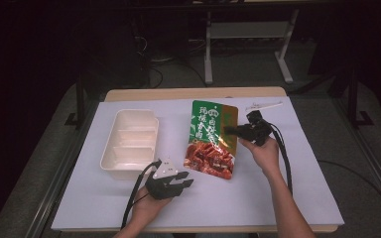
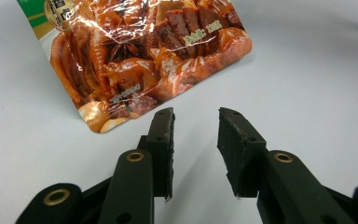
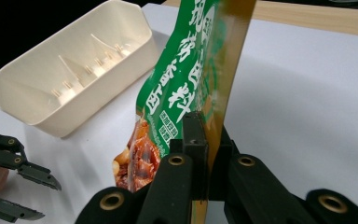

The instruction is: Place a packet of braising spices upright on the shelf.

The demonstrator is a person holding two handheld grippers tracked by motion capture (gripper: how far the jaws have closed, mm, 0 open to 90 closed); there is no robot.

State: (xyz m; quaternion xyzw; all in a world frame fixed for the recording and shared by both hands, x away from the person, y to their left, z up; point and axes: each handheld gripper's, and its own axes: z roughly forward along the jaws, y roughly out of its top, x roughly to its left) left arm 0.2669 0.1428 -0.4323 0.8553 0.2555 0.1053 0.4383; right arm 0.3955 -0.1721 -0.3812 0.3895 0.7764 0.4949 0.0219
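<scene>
A white sheet covers the worktop (image 1: 278, 188), its wooden edge bare at the far side; beyond lie a dark room, grey floor and white desk legs (image 1: 208, 49). The high view shows a cream divided tray (image 1: 129, 141) left of the food pouch (image 1: 211, 139). The right gripper view shows the right claw (image 3: 204, 140) clamped on the pouch's gold side edge, lifting it. The left claw (image 2: 196, 135) stands open just short of the pouch's corner. The pouch is glossy, green on top, with printed braised meat below.
</scene>
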